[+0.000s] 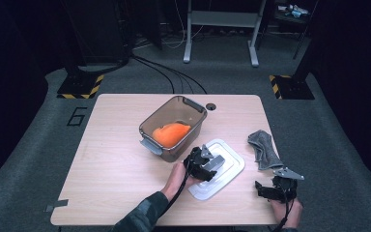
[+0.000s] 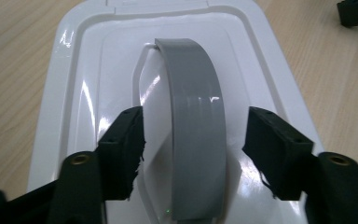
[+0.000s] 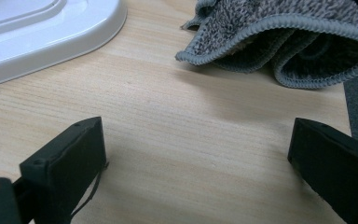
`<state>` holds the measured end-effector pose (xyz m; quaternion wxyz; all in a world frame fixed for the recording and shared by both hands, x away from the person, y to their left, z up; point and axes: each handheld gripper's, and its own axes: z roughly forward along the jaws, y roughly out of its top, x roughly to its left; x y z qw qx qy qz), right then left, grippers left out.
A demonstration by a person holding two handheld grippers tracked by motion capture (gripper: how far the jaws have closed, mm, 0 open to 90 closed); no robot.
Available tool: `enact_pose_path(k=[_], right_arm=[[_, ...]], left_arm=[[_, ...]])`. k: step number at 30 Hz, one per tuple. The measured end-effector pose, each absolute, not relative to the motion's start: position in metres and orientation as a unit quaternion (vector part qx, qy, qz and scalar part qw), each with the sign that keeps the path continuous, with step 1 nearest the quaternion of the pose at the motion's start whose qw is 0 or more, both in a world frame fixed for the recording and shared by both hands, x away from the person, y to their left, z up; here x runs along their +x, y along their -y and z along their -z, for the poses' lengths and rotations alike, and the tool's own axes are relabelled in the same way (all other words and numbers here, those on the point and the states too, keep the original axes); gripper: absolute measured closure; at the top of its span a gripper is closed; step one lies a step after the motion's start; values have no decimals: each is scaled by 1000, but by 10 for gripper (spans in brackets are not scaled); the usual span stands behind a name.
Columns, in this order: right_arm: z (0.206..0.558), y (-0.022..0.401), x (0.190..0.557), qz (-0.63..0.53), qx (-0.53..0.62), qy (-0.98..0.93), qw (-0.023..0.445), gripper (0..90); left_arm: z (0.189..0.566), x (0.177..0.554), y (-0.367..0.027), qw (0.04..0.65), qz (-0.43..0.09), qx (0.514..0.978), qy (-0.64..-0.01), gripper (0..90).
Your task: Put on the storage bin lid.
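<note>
A white lid [image 1: 229,175] lies flat on the wooden table, with a curved grey handle [image 2: 198,135] across its middle. My left gripper [image 2: 196,149] is down over the lid with one jaw on each side of the handle; a gap shows on both sides, so the pads are not pressing. To the lid's upper left stands a smoky clear tub [image 1: 195,110] holding an orange object [image 1: 171,134]. My right gripper [image 3: 200,163] rests open just above bare table near the front right corner, with nothing between its jaws.
A crumpled grey cloth [image 1: 264,149] lies near the table's right edge, just beyond the right gripper; the right gripper view shows the cloth [image 3: 284,42] close ahead and the lid's corner [image 3: 42,32] at upper left. A cable hole [image 1: 210,106] sits behind the tub.
</note>
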<state>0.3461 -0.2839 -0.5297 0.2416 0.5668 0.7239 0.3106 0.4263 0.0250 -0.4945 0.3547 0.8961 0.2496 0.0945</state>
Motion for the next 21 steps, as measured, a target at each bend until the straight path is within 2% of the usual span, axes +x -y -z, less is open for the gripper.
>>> enact_pose_path(k=[1,3,4,6,21], right_arm=[[530,284,346,-311,567,-724,241,34],[530,284,346,-311,567,-724,242,34],[530,284,346,-311,567,-724,242,34],[530,284,346,-311,567,-724,242,34],[530,284,346,-311,567,-724,242,34]], left_arm=[[496,426,-24,356,-93,895,-252,422],[498,426,-23,348,-94,898,-251,538],[500,426,-21,346,-97,898,-252,552],[502,425,-21,342,-98,900,-253,659],[490,422,-22,363,-93,887,-269,667]])
